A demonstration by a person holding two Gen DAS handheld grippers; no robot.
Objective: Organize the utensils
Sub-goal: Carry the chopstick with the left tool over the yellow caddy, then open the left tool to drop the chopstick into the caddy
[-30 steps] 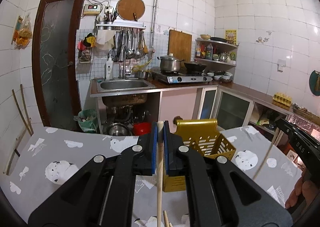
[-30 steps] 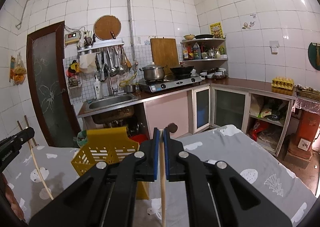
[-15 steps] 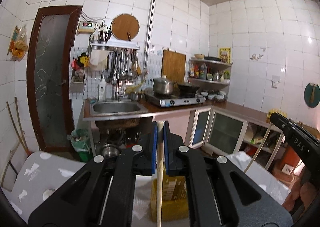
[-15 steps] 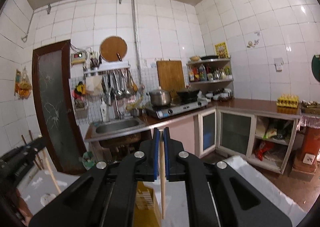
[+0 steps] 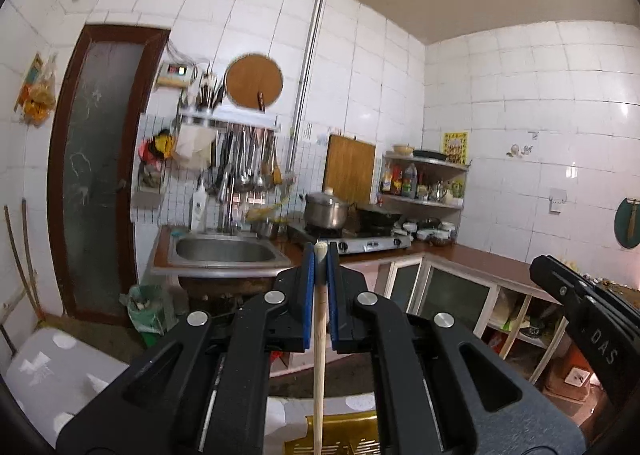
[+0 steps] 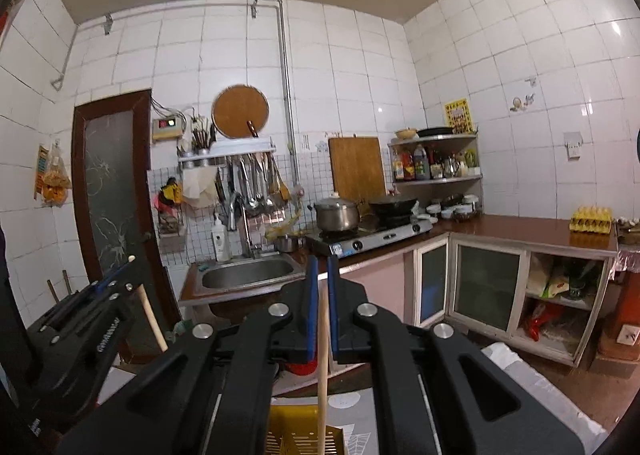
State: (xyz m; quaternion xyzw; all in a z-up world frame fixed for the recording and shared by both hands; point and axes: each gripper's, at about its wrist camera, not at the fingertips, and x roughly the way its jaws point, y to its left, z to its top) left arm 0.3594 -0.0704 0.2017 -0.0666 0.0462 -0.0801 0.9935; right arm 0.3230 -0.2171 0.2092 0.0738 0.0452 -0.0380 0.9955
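Door (image 6: 116,199): standing at the far left in the right wrist view, dark wood frame around frosted glass.
Left tongs (image 5: 320,255): pointing level at the kitchen wall, blue pads pressing together on a pale wooden chopstick (image 5: 319,355) — its blunt top end is poking up just above the pads while the rest is hanging down out of frame.
Left tongs from the other side (image 6: 132,259): showing at the left edge of the right wrist view, with their stick slanting down beneath them.
Sink (image 5: 226,251): sitting in the brown surface (image 5: 480,259) behind the left tongs, steel, with ladles and spoons hanging on a rack (image 5: 240,167) above it.
Yellow basket (image 6: 304,435): lying below both tongs on a grey patterned cloth (image 6: 532,383); only its slotted rim is showing at the bottom edge of each view.
Right tongs (image 6: 322,267): also pointing level, pads clamping a second chopstick (image 6: 322,367) — this one is running straight down in front of the basket, and I cannot tell whether its tip is reaching inside.
Stove (image 6: 376,233): carrying a lidded steel pot (image 6: 336,213) and a dark wok (image 6: 394,203), right of the sink.
Right tongs, seen from the left wrist (image 5: 538,275): reaching in from the right edge, tip only.
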